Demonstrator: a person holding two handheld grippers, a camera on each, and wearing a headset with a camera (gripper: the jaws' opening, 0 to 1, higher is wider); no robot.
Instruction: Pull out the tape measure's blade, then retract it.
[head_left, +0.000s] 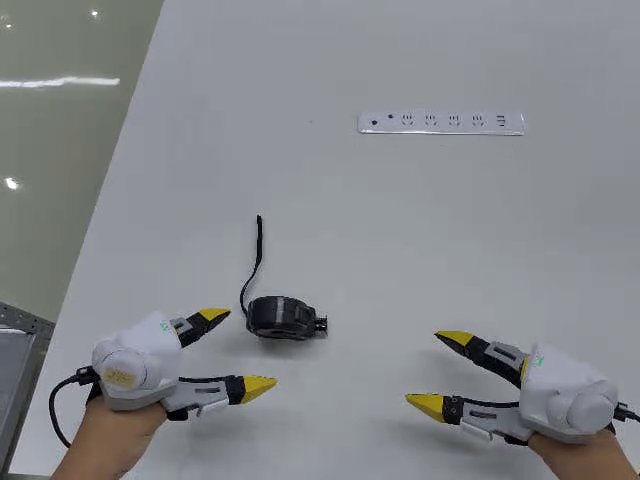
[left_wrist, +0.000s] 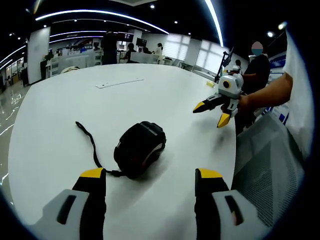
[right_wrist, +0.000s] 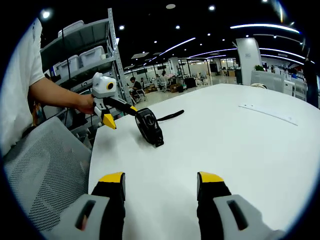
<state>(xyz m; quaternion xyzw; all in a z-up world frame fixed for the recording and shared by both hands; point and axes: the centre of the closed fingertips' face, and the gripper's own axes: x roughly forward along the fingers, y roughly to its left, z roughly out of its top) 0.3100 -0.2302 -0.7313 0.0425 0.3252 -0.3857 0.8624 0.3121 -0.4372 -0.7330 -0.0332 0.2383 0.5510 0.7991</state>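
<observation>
Nothing has been gripped yet, so I judge this to be the approach before the pull. In the head view the black tape measure (head_left: 284, 317) lies on the white workbench (head_left: 400, 230), at about 7 o'clock from the middle of the picture. Its blade appears fully wound in, with the end hook (head_left: 320, 323) showing at the case's 3 o'clock side. Its wrist strap (head_left: 254, 262) trails off toward 11 o'clock. A white power strip (head_left: 440, 122) lies well apart at 1 o'clock.

The left gripper (head_left: 238, 349) sits just beside the case at its 8 o'clock, jaws spread wide and holding nothing. One yellow tip is near the strap's root, apart from the case. In the left gripper view the case lies between and just ahead of the two tips. The right gripper (head_left: 438, 370) is further off, at 4 o'clock from the case, jaws also parted and empty, pointing back toward the hook.

The next move likely calls for two jobs: the left jaws closing across the case to hold it down, and the right jaws coming in from 3 o'clock to pinch the small hook. The hook is thin and sits low against the table, so the right tips would need to arrive low and closely aligned. Then comes a straight draw toward 3 o'clock — and for the retract, a controlled feed back so the blade does not snap home.
</observation>
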